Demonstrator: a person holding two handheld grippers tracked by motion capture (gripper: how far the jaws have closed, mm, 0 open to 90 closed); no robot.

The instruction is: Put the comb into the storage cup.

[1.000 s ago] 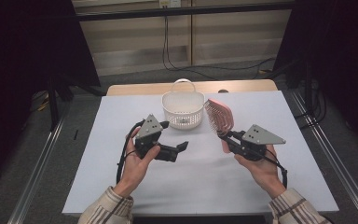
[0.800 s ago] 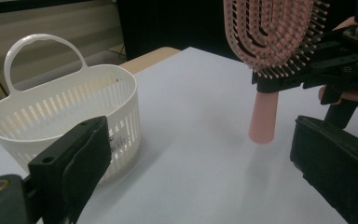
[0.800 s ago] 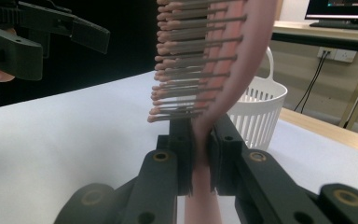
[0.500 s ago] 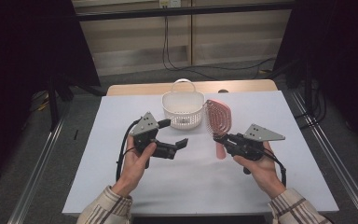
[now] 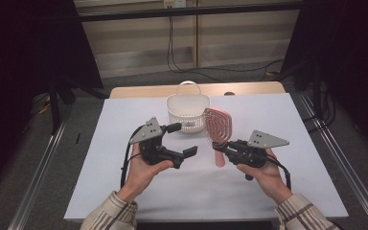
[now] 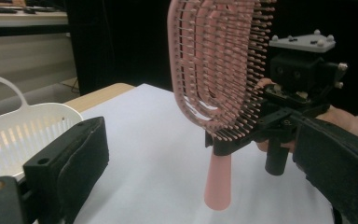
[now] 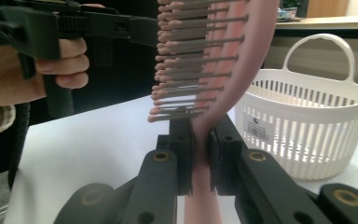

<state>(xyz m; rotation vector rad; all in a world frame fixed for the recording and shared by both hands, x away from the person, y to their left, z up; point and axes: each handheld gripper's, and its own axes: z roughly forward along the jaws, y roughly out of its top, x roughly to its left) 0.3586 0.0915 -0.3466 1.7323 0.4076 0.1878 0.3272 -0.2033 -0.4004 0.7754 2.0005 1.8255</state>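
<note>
One hairbrush (image 5: 217, 125), one basket (image 5: 187, 115), two grippers

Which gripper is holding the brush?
The right gripper: its jaws are shut on the pink brush where head meets handle. The left gripper is open, holding nothing, beside the white basket.

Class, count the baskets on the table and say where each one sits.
1. The white slatted basket sits at the table's far middle, just left of the pink hairbrush held by the right gripper.

White table (image 5: 124, 191) on grey floor (image 5: 38, 191), dark curtains (image 5: 24, 43) behind
</note>
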